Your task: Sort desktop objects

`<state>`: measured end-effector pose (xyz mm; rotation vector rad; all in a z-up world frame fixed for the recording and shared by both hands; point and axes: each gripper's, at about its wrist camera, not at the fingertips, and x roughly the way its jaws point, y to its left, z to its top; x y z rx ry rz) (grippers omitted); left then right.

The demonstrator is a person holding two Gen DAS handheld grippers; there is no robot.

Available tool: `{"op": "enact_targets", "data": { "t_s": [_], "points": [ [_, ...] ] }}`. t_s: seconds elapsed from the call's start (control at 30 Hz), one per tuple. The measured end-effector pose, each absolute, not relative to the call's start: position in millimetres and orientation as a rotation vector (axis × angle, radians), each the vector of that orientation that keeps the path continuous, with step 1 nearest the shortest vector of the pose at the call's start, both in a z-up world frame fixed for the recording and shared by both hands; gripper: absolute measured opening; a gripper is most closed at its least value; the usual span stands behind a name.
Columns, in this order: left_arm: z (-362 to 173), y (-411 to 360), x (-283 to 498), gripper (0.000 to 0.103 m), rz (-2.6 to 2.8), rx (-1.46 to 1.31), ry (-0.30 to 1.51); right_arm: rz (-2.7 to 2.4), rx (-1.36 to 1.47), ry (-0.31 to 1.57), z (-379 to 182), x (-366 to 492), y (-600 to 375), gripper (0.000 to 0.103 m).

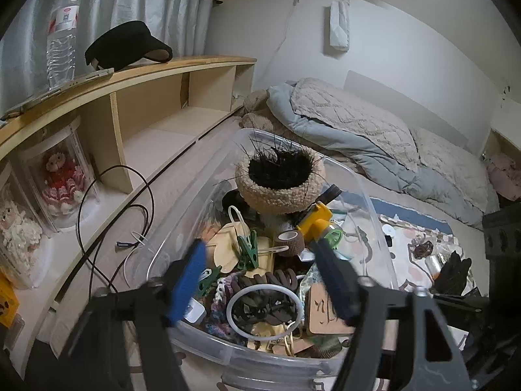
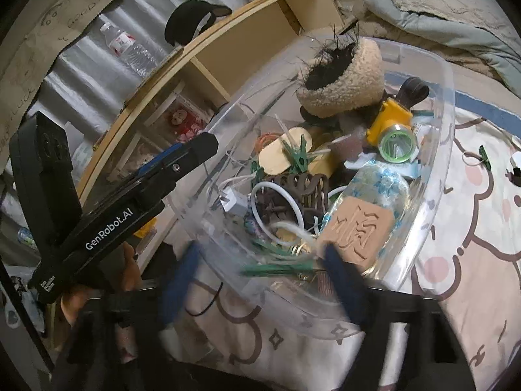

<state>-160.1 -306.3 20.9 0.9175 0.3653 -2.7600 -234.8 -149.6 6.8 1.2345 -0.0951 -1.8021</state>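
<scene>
A clear plastic bin (image 1: 377, 215) (image 2: 436, 150) holds several small things: a beige fleece hat with black fur (image 1: 280, 179) (image 2: 345, 81), a yellow headlamp (image 1: 317, 220) (image 2: 390, 127), green clothespins (image 1: 247, 251) (image 2: 298, 159), a brown hair claw (image 1: 270, 303) (image 2: 296, 192), a white ring (image 1: 263, 312) and a carved wooden block (image 1: 325, 312) (image 2: 358, 231). My left gripper (image 1: 260, 280) is open and empty above the bin's near end. My right gripper (image 2: 260, 264) is open over the bin's near rim, its right finger (image 2: 342, 270) next to the wooden block.
The bin rests on a patterned sheet (image 2: 472, 228) with a few small items (image 1: 423, 251) beside it. A wooden shelf (image 1: 146, 97) on the left holds a water bottle (image 1: 62, 29), a black visor (image 1: 130, 45) and dolls (image 1: 62, 179). Cables (image 1: 114, 221) lie alongside. A rumpled quilt (image 1: 374, 137) lies behind.
</scene>
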Motion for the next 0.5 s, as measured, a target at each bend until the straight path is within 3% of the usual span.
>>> {"op": "enact_targets", "data": {
  "t_s": [0.17,0.37,0.5],
  "points": [
    [25.4,-308.6,-158.6,0.075,-2.764,0.904,0.388,-1.846,1.166,-0.098,14.2,-235.3,-144.3,0.092],
    [34.5,-306.6,-153.0,0.092,-2.771,0.855,0.382,-1.92,1.041,-0.101,27.9,-240.5,-130.2,0.092],
    [47.5,-299.5,-142.9,0.101,-2.804,0.788,0.367,-1.969,0.916,-0.07,45.8,-234.6,-120.1,0.101]
  ]
}}
